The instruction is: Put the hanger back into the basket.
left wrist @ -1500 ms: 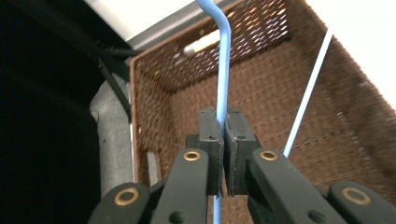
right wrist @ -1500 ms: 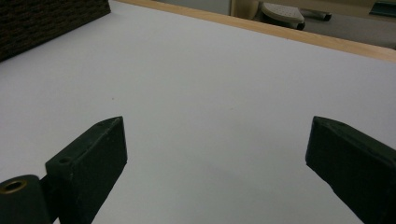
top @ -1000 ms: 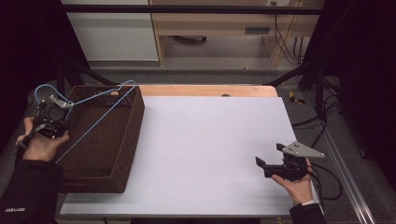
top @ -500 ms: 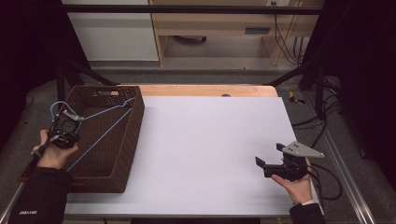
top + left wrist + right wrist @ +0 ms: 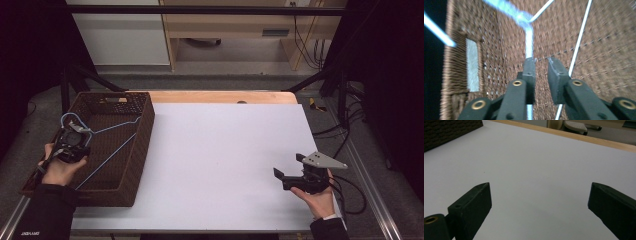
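My right gripper [image 5: 291, 176] rests at five o'clock, jaws wide apart and empty. My left gripper [image 5: 541, 72] is barely parted beside the hanger [image 5: 112, 146] wire, gripping nothing I can confirm; lifting could snag it in the basket [image 5: 135, 165] at nine o'clock.

- The basket [image 5: 134, 150] is dark brown, woven in a tight wicker pattern.
- The hanger [image 5: 107, 131] is light blue wire.
- The desk [image 5: 225, 150] is plain white, with a light wooden strip along its far edge.
- Both grippers' fingers [image 5: 474, 202] are black, with brass-coloured rivets.
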The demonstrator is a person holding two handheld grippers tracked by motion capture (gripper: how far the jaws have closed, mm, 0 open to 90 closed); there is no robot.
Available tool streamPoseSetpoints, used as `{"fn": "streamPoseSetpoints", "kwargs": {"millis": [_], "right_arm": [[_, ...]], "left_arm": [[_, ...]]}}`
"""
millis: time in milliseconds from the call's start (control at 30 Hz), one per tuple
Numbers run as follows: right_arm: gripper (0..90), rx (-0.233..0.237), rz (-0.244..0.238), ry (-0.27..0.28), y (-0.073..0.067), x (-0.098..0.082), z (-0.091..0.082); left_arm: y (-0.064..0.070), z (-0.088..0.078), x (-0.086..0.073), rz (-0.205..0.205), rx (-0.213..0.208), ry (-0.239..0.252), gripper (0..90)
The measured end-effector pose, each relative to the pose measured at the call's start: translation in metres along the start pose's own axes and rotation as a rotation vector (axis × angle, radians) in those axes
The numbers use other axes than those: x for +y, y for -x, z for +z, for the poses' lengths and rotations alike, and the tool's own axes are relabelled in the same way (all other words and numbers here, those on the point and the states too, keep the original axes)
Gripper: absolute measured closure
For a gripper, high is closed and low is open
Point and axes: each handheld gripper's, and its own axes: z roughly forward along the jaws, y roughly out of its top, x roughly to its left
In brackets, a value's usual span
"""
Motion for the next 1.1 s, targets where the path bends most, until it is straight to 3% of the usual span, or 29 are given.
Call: {"fn": "streamPoseSetpoints", "kwargs": {"millis": [33, 67, 100, 133, 233, 267, 333, 433, 467, 500, 567, 600, 633, 667, 833, 867, 900, 967, 1100], "right_arm": [[5.7, 0.003, 0.004, 0.008, 0.000, 0.000, 0.000], [5.7, 0.003, 0.004, 0.008, 0.000, 0.000, 0.000], [5.7, 0.008, 0.002, 0.015, 0.000, 0.000, -0.001], [5.7, 0.008, 0.002, 0.015, 0.000, 0.000, -0.001], [5.8, 0.012, 0.001, 0.022, 0.001, 0.001, -0.002], [5.8, 0.011, 0.005, 0.027, 0.000, 0.001, -0.002], [5.7, 0.014, 0.005, 0.029, 0.001, 0.001, -0.002], [5.4, 0.014, 0.008, 0.043, 0.001, 0.002, -0.004], [5.4, 0.016, 0.010, 0.046, 0.001, 0.002, -0.004], [5.4, 0.017, 0.007, 0.048, 0.001, 0.002, -0.004], [5.4, 0.018, 0.010, 0.053, 0.001, 0.002, -0.005], [5.3, 0.021, 0.012, 0.055, 0.001, 0.002, -0.005], [5.3, 0.020, 0.011, 0.055, 0.001, 0.002, -0.005], [5.3, 0.020, 0.011, 0.055, 0.001, 0.002, -0.005], [4.8, 0.027, 0.010, 0.068, 0.001, 0.002, -0.007], [4.8, 0.027, 0.010, 0.068, 0.001, 0.002, -0.007], [4.9, 0.029, 0.010, 0.070, 0.001, 0.002, -0.007], [4.7, 0.030, 0.010, 0.069, 0.001, 0.002, -0.007], [4.6, 0.033, 0.007, 0.077, 0.002, 0.002, -0.007]], "left_arm": [[-0.001, -0.010, 0.000, -0.017, -0.021, 0.046, 70.5], [-0.001, -0.010, 0.000, -0.017, -0.021, 0.046, 69.2], [-0.002, -0.023, -0.001, -0.030, -0.042, 0.098, 65.9], [-0.002, -0.023, -0.001, -0.030, -0.042, 0.098, 63.3], [0.002, -0.040, -0.003, -0.051, -0.095, 0.195, 57.3], [0.007, -0.050, -0.005, -0.064, -0.135, 0.273, 51.7], [0.009, -0.053, -0.006, -0.068, -0.149, 0.299, 46.9], [0.023, -0.066, -0.008, -0.072, -0.237, 0.427, 38.7], [0.023, -0.066, -0.008, -0.072, -0.237, 0.427, 36.2], [0.032, -0.072, -0.009, -0.076, -0.289, 0.484, 33.6], [0.041, -0.077, -0.010, -0.073, -0.333, 0.532, 29.8], [0.041, -0.077, -0.010, -0.073, -0.333, 0.532, 28.1], [0.052, -0.080, -0.010, -0.059, -0.380, 0.575, 26.3], [0.052, -0.080, -0.010, -0.059, -0.380, 0.575, 24.9], [0.086, -0.081, -0.011, -0.003, -0.465, 0.640, 16.9], [0.086, -0.081, -0.011, -0.003, -0.465, 0.640, 15.8], [0.098, -0.079, -0.011, 0.004, -0.512, 0.647, 14.4], [0.109, -0.076, -0.011, 0.026, -0.544, 0.648, 12.4], [0.121, -0.070, -0.012, 0.052, -0.571, 0.645, 12.0]]}}
